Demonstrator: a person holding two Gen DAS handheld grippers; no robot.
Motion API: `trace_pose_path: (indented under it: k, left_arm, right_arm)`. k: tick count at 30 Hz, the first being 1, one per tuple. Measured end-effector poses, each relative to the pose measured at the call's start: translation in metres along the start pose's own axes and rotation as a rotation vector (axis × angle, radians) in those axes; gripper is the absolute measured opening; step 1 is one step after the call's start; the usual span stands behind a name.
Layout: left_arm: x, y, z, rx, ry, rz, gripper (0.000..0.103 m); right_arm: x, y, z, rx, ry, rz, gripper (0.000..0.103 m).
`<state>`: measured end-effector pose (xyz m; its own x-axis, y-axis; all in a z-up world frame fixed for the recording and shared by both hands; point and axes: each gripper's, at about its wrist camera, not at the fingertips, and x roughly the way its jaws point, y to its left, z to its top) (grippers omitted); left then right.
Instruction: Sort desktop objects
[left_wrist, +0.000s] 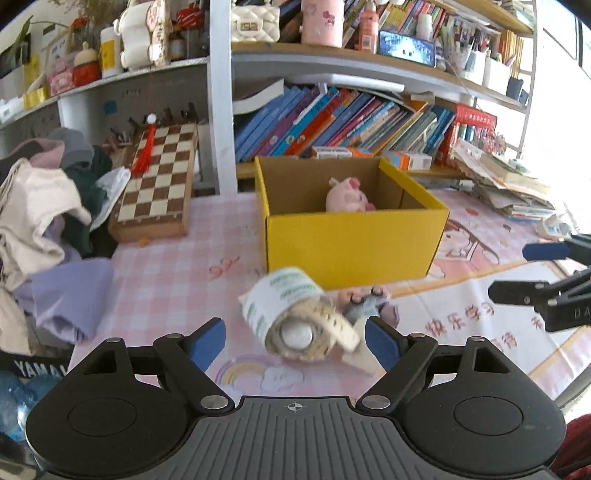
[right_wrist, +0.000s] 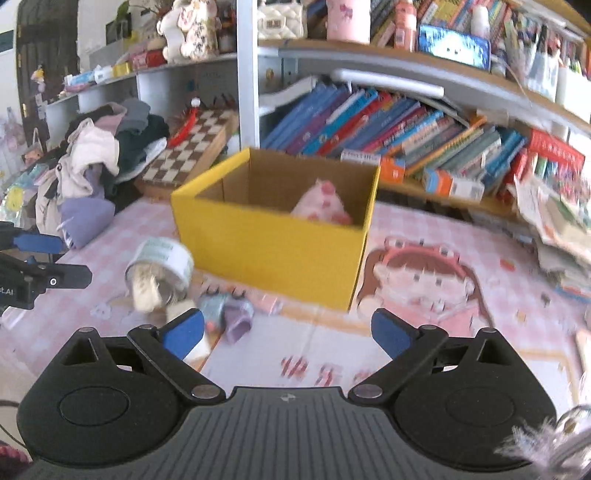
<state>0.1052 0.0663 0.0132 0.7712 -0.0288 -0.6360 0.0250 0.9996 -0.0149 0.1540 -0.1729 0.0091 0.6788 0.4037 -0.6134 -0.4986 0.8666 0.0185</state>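
A yellow cardboard box (left_wrist: 351, 243) (right_wrist: 266, 243) stands open on the pink desk mat with a pink plush pig (left_wrist: 347, 195) (right_wrist: 325, 203) inside. A white tape roll with green print (left_wrist: 291, 314) (right_wrist: 162, 266) lies in front of the box. My left gripper (left_wrist: 295, 341) is open, its blue pads either side of the roll, not touching. A small grey-purple toy (left_wrist: 365, 304) (right_wrist: 229, 314) lies beside the roll. My right gripper (right_wrist: 288, 332) is open and empty, in front of the box; it also shows in the left wrist view (left_wrist: 532, 271).
A folded chessboard (left_wrist: 159, 184) and a pile of clothes (left_wrist: 44, 221) sit at the left. A row of books (left_wrist: 351, 122) fills the shelf behind the box. A stack of papers (left_wrist: 509, 184) lies at the right. A blue bottle (left_wrist: 14, 398) shows at lower left.
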Motion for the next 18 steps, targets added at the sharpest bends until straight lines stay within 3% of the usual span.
trace_pose_path:
  k: [8, 18]
  left_arm:
    - [-0.001, 0.0, -0.027, 0.009, 0.057, 0.006, 0.091]
    - [0.003, -0.013, -0.048, 0.083, 0.106, -0.046, 0.092]
  right_arm:
    - [0.005, 0.029, -0.027, 0.027, 0.051, -0.04, 0.099]
    - [0.014, 0.058, -0.049, -0.007, 0.101, -0.046, 0.1]
